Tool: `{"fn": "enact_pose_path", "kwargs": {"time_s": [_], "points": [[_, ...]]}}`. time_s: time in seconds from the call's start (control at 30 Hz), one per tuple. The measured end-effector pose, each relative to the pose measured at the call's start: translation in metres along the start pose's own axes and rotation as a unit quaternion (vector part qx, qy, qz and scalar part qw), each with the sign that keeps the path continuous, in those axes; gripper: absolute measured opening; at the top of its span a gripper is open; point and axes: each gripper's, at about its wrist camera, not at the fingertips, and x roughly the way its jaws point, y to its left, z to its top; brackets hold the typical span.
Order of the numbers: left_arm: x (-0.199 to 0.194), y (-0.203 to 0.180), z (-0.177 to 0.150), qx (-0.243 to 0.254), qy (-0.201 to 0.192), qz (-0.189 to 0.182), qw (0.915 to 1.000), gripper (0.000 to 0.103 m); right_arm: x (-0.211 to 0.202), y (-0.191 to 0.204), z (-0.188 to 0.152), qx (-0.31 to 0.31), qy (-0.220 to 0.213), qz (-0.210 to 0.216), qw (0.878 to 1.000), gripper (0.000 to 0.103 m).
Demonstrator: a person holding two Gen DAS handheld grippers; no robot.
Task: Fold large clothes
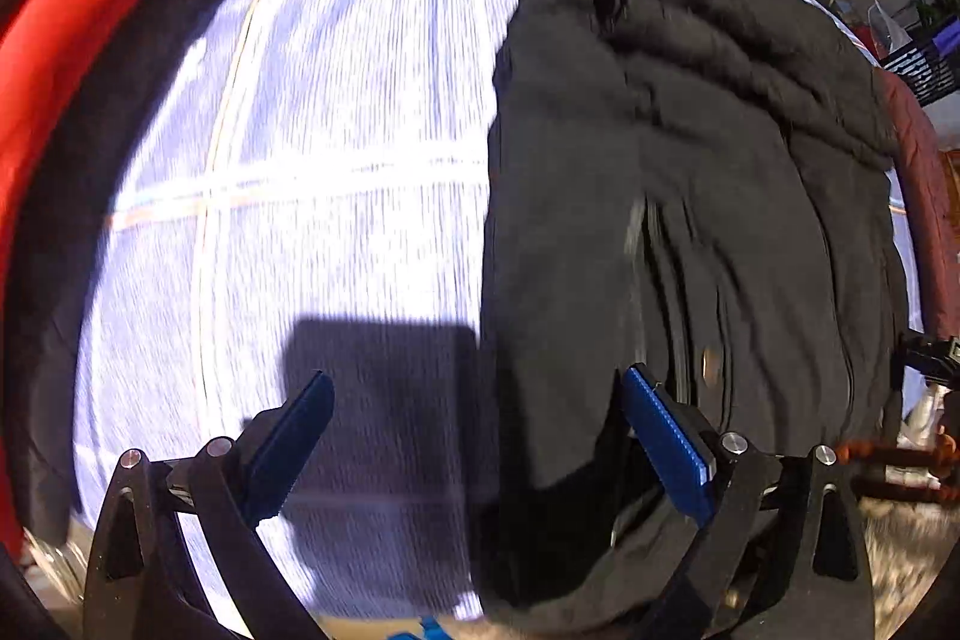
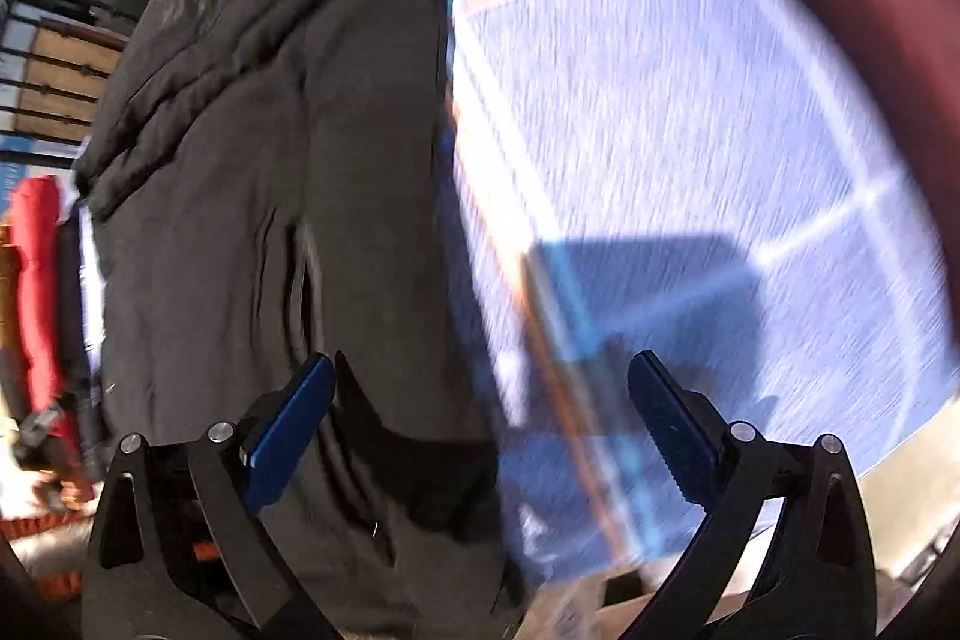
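Two tools, both spread wide and holding nothing: your left tool (image 1: 474, 436) hangs over the near edge of the bed (image 1: 336, 112), one blue pad above the pale checked sheet, the other above the dark jacket (image 1: 690, 172). At the bed's far left edge you have a red fabric (image 1: 66, 22) with a dark strip just beside it. The jacket lies spread flat along the sheet, its long edge running from the near edge to the far one. Your right tool (image 2: 480, 430) straddles the jacket's (image 2: 270, 148) other long edge, left pad over the cloth, right pad over bare sheet (image 2: 690, 100). Both views are motion-blurred.
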Motion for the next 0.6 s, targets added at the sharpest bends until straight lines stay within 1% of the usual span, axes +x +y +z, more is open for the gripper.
{"fn": "enact_pose_path", "kwargs": {"time_s": [0.07,0.1,0.13,0.2,0.23,0.33,0.4,0.47,0.53,0.6], "points": [[0.003,0.002,-0.020,0.001,0.013,-0.018,0.9998,0.094,0.004,0.002,-0.023,-0.008,0.021,0.015,1.000,0.089],[0.004,0.001,-0.026,0.003,0.019,-0.024,0.9995,0.094,0.006,0.002,-0.029,-0.012,0.028,0.019,0.999,0.084],[0.006,0.000,-0.033,0.006,0.025,-0.032,0.9992,0.094,0.008,0.002,-0.036,-0.017,0.038,0.024,0.999,0.082],[0.011,-0.002,-0.044,0.007,0.039,-0.047,0.9981,0.094,0.014,0.002,-0.050,-0.023,0.055,0.022,0.998,0.077],[0.013,-0.002,-0.048,-0.001,0.038,-0.048,0.9982,0.094,0.015,0.002,-0.056,-0.024,0.061,0.019,0.998,0.075],[0.017,0.005,-0.054,-0.033,0.036,-0.061,0.9969,0.094,0.015,0.001,-0.072,-0.009,0.066,0.029,0.997,0.072],[0.017,0.008,-0.057,-0.045,0.037,-0.069,0.9959,0.094,0.016,-0.006,-0.077,0.003,0.067,0.037,0.997,0.071],[0.019,0.007,-0.061,-0.030,0.040,-0.064,0.9967,0.094,0.016,-0.005,-0.083,0.002,0.066,0.035,0.997,0.071],[0.020,0.007,-0.064,-0.012,0.042,-0.059,0.9973,0.094,0.011,-0.011,-0.082,0.000,0.066,0.036,0.997,0.071],[0.020,0.003,-0.062,-0.006,0.040,-0.061,0.9973,0.094,0.009,-0.013,-0.082,0.003,0.067,0.039,0.997,0.071]]}}
